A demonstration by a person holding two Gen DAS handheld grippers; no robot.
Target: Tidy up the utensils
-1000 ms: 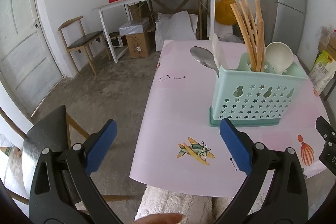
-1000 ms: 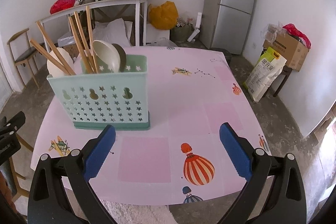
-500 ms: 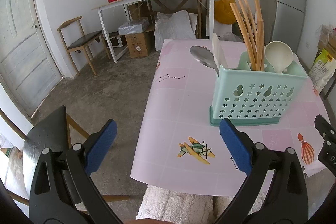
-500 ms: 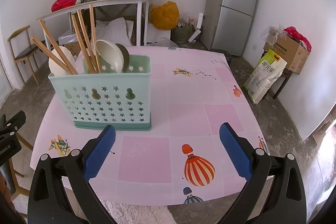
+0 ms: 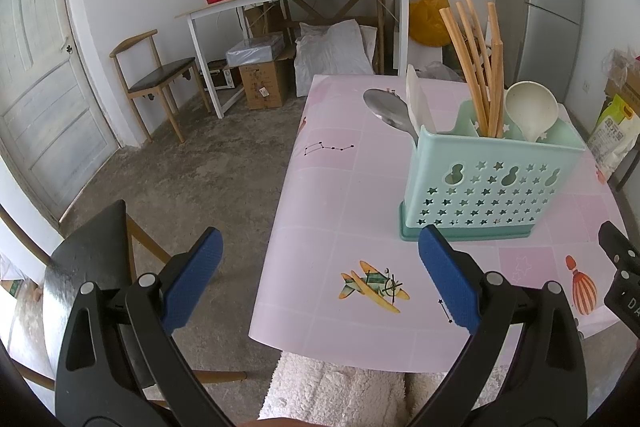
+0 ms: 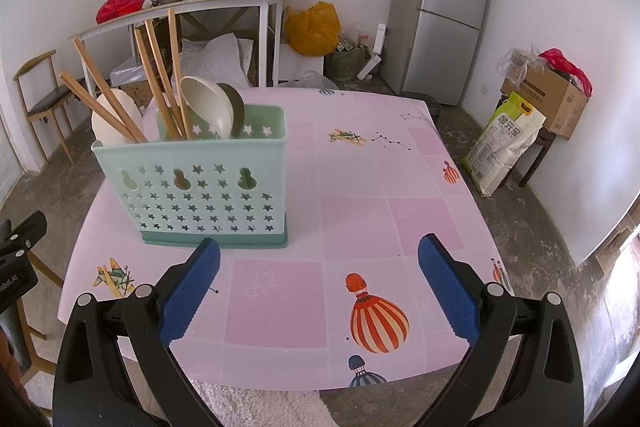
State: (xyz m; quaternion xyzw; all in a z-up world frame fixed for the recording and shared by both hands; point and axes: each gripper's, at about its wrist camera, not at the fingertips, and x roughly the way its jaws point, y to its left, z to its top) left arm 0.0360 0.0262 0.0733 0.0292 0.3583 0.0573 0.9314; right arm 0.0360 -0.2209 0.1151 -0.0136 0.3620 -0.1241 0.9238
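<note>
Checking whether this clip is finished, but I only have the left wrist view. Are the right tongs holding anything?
Observer: No. In the right wrist view the right tongs are open and hold nothing, above the near part of the pink table.
Operator: Any utensils lying loose on the table to the right of the holder?
Observer: None that I can see. Beside the utensil holder that stretch shows only printed pictures.
Operator: Is anything hidden behind the white ladle?
Observer: Yes, a darker spoon bowl leans right behind the white ladle.
</note>
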